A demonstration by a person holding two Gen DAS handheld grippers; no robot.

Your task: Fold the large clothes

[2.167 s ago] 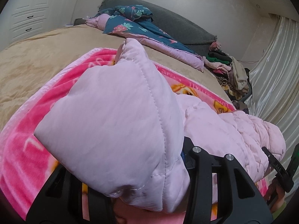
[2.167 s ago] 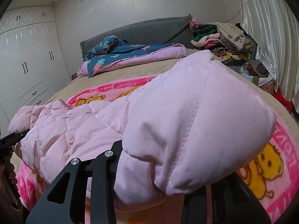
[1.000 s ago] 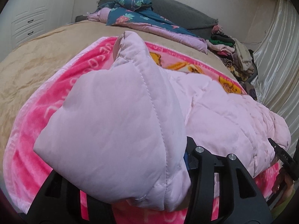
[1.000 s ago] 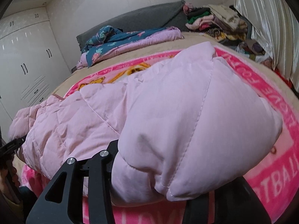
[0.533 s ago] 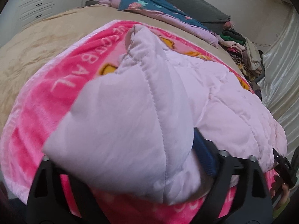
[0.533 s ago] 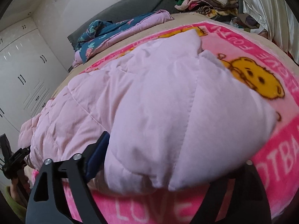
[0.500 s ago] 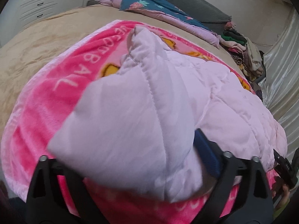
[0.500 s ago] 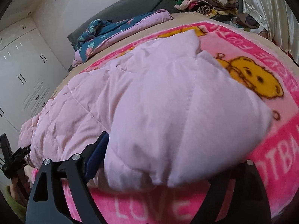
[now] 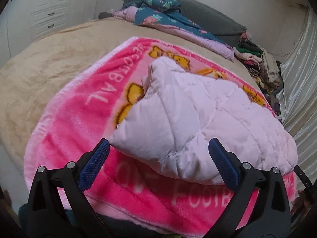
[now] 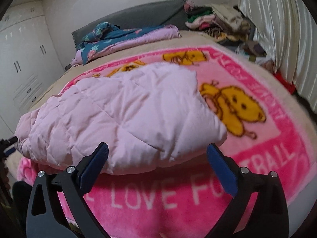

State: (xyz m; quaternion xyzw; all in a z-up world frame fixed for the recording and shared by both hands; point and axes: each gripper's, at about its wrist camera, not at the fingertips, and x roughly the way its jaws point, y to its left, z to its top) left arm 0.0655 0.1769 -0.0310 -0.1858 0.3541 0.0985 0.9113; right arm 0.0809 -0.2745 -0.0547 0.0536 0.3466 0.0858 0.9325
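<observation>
Lying folded on the pink blanket (image 9: 75, 123) across the bed (image 9: 39, 63), the padded jacket (image 9: 198, 115) sits just ahead of both claws. Left claw (image 9: 158, 158) gapes wide, holding nothing; right claw (image 10: 158, 158) likewise. Puffy filling may spring the fold open, and the near edge could slide off the slippery blanket.

left tool (image 9: 158, 152) spread wide, pale pink quilted coat (image 9: 198, 123) lying on pink blanket (image 9: 79, 119).
</observation>
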